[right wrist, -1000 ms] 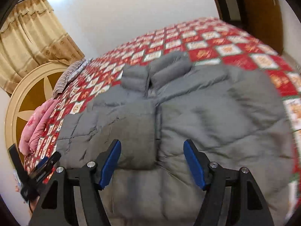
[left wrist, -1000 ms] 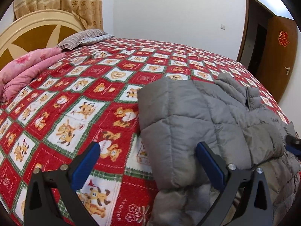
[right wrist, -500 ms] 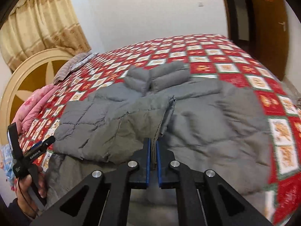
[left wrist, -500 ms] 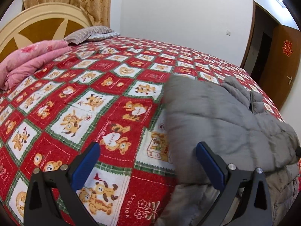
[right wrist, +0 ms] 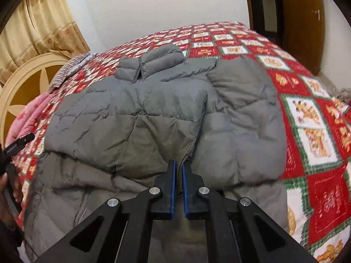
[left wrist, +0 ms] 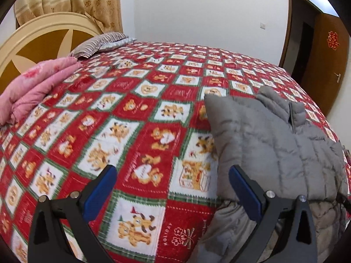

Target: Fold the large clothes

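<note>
Left gripper (left wrist: 171, 188): my two blue-padded fingers (left wrist: 98, 188) stand wide apart; nothing sits between them but the bedspread below.
Right gripper (right wrist: 178, 171): my fingers are pressed together, pads almost meeting; a thin grey edge of fabric runs up to their tips, but I cannot tell whether it is pinched between them.
Grey puffer jacket (right wrist: 153, 118): it lies spread on the bed straight ahead of my right fingers, collar at the far end; one sleeve is folded across the chest and its cuff end reaches close to my right fingertips; the other sleeve lies beyond and to the right of them; from my left side the jacket (left wrist: 274, 144) starts at my right-hand finger and stretches away past it.
Bedspread (left wrist: 140, 144): red and white squares with bears; it fills the space under and ahead of my left fingers; it shows to the right of my right fingers too.
Pink quilt (left wrist: 37, 87): folded, far off to the left of my left fingers, against the headboard (left wrist: 33, 43).
Striped pillow (left wrist: 98, 43): well beyond my left fingers, by the curtain (left wrist: 72, 0).
Door (left wrist: 324, 65): brown, far ahead and right of my left fingers.
</note>
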